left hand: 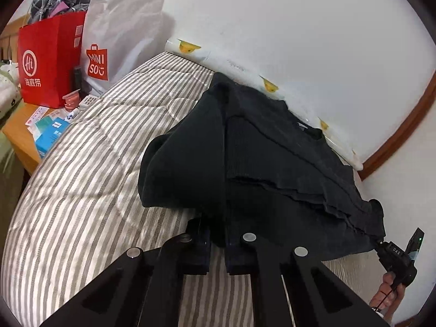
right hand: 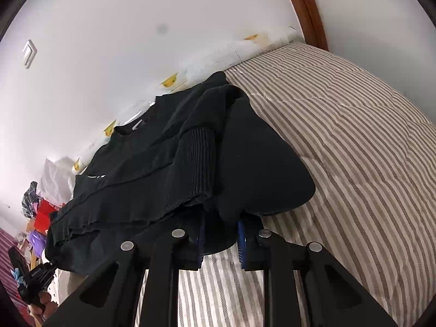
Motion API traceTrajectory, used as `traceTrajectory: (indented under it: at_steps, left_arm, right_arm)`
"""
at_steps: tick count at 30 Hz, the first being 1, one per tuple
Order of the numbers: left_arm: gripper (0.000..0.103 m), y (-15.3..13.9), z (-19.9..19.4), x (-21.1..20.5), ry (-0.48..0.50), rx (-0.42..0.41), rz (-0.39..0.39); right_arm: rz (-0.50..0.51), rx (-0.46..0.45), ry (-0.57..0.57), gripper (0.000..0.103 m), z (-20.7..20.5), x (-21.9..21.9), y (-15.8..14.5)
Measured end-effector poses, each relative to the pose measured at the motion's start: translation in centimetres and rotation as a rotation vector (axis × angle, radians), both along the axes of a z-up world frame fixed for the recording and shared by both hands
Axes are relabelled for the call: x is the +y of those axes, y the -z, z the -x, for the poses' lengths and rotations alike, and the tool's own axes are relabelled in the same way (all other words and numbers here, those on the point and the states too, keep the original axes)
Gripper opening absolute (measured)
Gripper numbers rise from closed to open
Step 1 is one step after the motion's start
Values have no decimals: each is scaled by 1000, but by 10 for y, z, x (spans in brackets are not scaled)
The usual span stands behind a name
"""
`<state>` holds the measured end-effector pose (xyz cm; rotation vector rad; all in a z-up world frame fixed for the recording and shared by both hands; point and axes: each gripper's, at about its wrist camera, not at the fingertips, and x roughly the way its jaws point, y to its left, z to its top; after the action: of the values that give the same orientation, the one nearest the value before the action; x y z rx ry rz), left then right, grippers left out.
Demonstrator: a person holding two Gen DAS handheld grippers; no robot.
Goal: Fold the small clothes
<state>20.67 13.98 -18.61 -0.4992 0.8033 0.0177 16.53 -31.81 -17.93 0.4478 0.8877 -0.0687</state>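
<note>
**Operator:** Striped bedding (left hand: 81, 190) covers the bed; a white wall runs along its far side. Report the state of each hand-held gripper.

**Technician:** Left hand-held gripper (left hand: 216, 245): jaws closed on the near hem of the black sweater (left hand: 272, 150). Right hand-held gripper (right hand: 220, 234): jaws pinching the near hem at the other corner, cloth bunched between the blue pads (right hand: 241, 241). The sweater lies on the bed close to the far wall, sleeves already folded across the body, near edge lifted clear of the bedding.

**Operator:** Failure risks from this position?

**Technician:** Three, as a judgement. Uneven travel of the two hand-held grippers would skew the fold. A thin pinch could slip, dropping one corner. Fast lifting could shake a folded ribbed cuff (right hand: 199, 158) out of place.

**Operator:** Readable markings?

**Technician:** On the surface at far left in the left wrist view: a red bag (left hand: 49, 62) bearing "Hi" with Chinese characters, and a white bag (left hand: 120, 32) marked "MINISO". The right hand-held gripper's body, seen at the right edge of that view, reads "DAS".
</note>
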Motion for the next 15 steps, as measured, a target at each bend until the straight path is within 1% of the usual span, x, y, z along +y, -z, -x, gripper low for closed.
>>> traceTrajectory:
  at_steps: [4,11,15]
  left_arm:
    - [7,0,24,-2,3,23,-8]
    - [7,6,69,-12,40,46,15]
    - [8,14,84,-15,62,61,49]
  right_arm:
    - [4,2,-18,18,22,4,-7]
    - [60,-1,-67,18,71,3,-21]
    - [74,18,-72,18,96,-7,-18]
